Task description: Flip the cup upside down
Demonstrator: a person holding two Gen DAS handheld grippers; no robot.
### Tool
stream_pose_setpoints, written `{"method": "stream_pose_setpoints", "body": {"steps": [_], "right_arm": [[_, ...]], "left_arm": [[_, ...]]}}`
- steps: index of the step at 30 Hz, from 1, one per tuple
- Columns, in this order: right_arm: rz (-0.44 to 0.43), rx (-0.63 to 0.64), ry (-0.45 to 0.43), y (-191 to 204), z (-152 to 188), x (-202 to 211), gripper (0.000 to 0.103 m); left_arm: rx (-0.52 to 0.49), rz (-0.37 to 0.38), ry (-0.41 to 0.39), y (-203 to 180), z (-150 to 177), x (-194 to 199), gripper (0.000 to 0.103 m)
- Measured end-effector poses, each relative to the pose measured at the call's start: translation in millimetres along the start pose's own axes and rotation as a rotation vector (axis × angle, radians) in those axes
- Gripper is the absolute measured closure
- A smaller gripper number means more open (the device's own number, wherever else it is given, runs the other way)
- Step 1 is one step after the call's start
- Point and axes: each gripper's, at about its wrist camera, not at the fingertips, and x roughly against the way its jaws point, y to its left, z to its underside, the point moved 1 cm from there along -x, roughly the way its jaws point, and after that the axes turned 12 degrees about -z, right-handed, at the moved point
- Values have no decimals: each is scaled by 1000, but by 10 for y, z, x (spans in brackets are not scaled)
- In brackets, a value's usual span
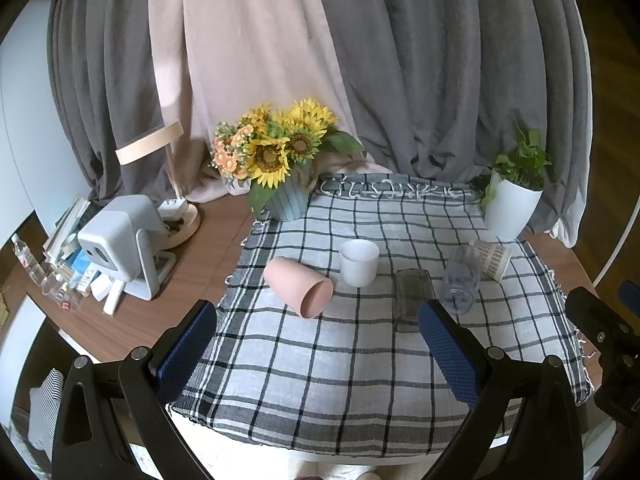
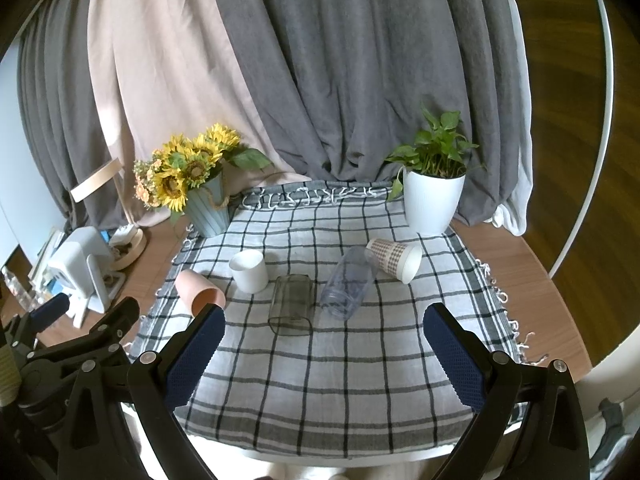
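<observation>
Both tools stood wide open and empty: left gripper [image 1: 318, 332], right gripper [image 2: 324, 336]. On the checked grey-and-white tablecloth [image 2: 340, 380], the upright white ceramic cup [image 2: 249, 271] had a pink cup [image 2: 200, 292] lying on its side just left of it, near the left gripper.

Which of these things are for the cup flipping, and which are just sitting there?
For the job:
white cup, upright
pink cup, dark glass, clear plastic cup, paper cup, all on their sides
left claw and right claw, both open

Just sitting there:
sunflower pot
green plant
checked cloth
</observation>
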Motion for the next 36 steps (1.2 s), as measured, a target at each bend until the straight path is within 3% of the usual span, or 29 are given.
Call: {"method": "stream_pose_setpoints", "body": {"steps": [36], "right_arm": [[-4,5,-7,35,-11,-26,3]], "left_arm": [[1,3,-3,8,-6,7,0]]}}
